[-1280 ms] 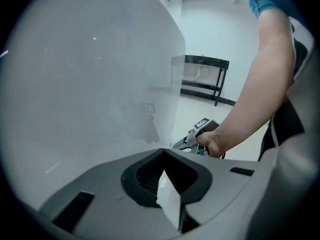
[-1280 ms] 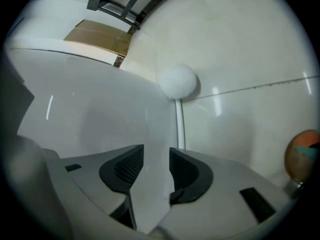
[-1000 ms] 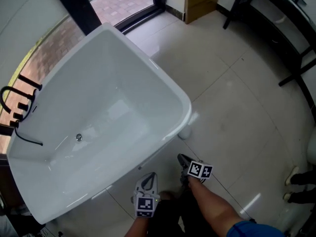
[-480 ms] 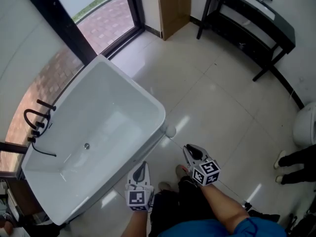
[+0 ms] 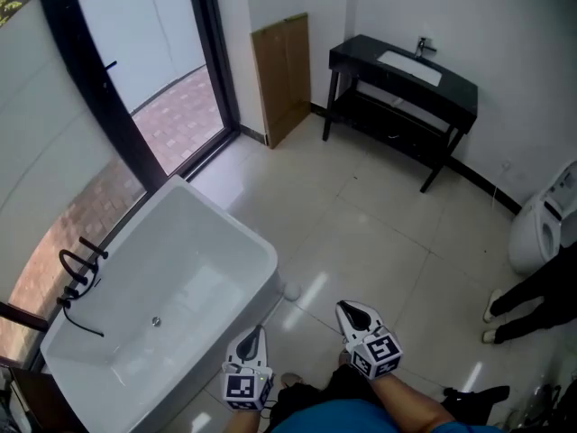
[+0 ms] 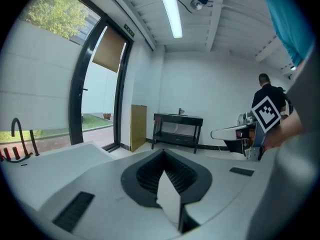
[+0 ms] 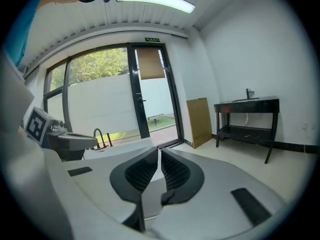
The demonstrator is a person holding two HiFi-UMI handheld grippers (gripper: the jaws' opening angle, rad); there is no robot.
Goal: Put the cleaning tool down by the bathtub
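Tiled floor (image 5: 388,233), tub (image 5: 216,233) left of both grippers. Left gripper (image 5: 254,336) and right gripper (image 5: 352,311) closed, empty. Small white tool (image 5: 291,290) ahead between them, just beside tub. Probably light, hard, smooth; best pinched across its round body.

Place: bathroom
Fixtures: white freestanding bathtub (image 5: 231,223), black washstand (image 5: 361,58) with basin (image 5: 410,68) and tap (image 5: 421,46), white toilet (image 5: 539,231)
Floor: pale glossy tiles (image 5: 379,233)
Exit: tall glass door (image 5: 155,57)

No words or numbers legible, small green rectangular sign (image 7: 151,39) over the black-framed glass door (image 7: 155,104), high above and beyond the fingers (image 7: 175,171) of the right gripper (image 7: 159,150), lettering too small to read, black-and-white square marker patterns (image 5: 379,354) on the cube behind those fingers, no letters
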